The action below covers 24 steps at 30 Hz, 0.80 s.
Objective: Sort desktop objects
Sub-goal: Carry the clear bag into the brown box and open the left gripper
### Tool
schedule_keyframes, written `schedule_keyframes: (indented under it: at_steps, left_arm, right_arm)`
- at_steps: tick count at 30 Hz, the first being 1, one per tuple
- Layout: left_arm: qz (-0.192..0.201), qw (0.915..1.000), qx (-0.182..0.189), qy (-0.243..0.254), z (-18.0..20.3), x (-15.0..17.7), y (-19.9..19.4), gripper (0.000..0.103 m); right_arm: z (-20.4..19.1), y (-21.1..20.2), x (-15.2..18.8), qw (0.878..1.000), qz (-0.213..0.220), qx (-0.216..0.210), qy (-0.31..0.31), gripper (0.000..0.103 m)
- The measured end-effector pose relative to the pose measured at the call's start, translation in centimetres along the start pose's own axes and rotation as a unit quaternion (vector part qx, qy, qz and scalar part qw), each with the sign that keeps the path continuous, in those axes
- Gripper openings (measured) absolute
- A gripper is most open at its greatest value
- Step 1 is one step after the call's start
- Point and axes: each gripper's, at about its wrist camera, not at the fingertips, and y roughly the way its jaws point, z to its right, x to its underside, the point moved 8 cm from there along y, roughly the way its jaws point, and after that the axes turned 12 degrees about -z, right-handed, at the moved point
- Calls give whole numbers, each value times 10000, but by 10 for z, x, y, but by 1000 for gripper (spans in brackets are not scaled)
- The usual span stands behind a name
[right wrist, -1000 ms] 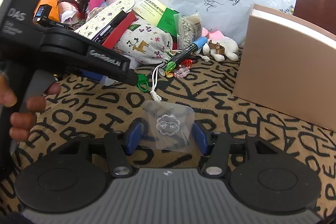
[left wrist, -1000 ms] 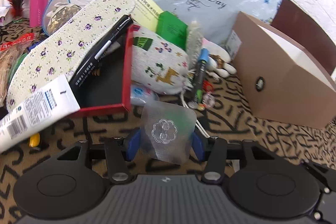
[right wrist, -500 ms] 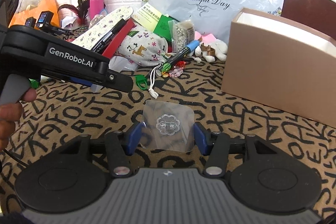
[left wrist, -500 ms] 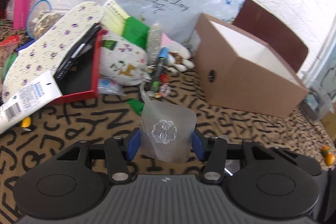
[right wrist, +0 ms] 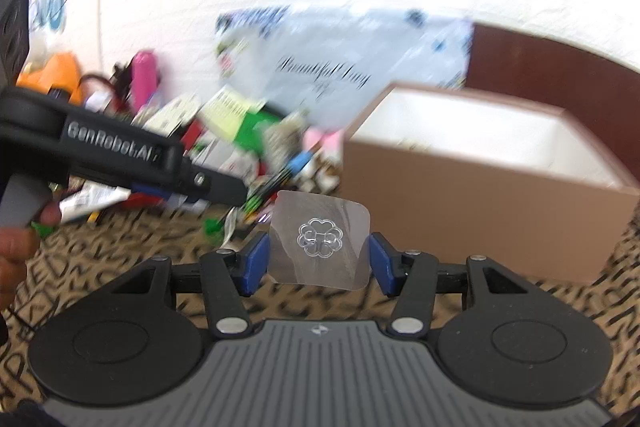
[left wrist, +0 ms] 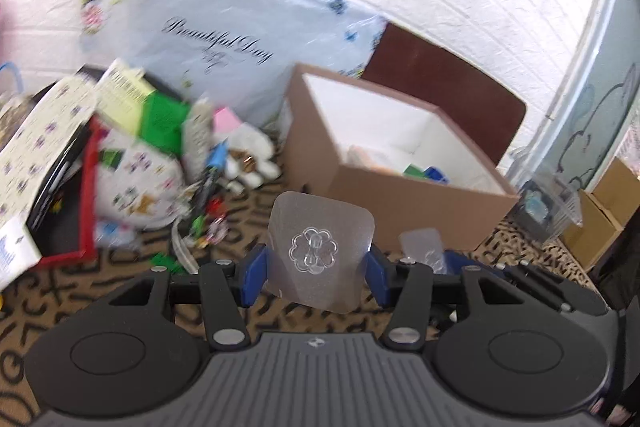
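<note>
Hooks [left wrist: 313, 251]: two; box [left wrist: 404, 199]: one

Both cameras sit just behind their own fingers, tilted down over the table from close by. Both views share the box [left wrist: 400, 187] [right wrist: 472, 203] at right and the clutter at left, with the white bag [left wrist: 224, 39] [right wrist: 340, 67] behind.

The clear adhesive hook [left wrist: 320, 253] is glossy see-through plastic with a moulded flower; a second clear hook [right wrist: 320, 238] looks alike. The blue pads [left wrist: 256, 275] beside it seem smooth, set on matt black plastic arms with shiny metal pins. At one o'clock the cardboard box [left wrist: 400, 205] is matt brown outside, white inside. The lettered tablecloth [right wrist: 120, 259] looks woven. The "Beautiful Day" bag [left wrist: 224, 43] at eleven o'clock is crinkled, glossy film.
</note>
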Motion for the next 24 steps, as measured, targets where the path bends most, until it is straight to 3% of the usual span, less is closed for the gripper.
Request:
schedule_keyframes:
  at_steps: [6,13,24]
  left_arm:
    - [147,9993,191,283,29,-30,6,54]
    - [198,9975,147,659,56,-66,26,54]
    - [-109,9961,109,865,82,-118,89,54]
  right_arm:
    - [43,-20,-31,9981,466,291,262,53]
    - [95,-30,-68,9924,886,766,374,53]
    - [170,28,-89,9910,387,1125,612,53]
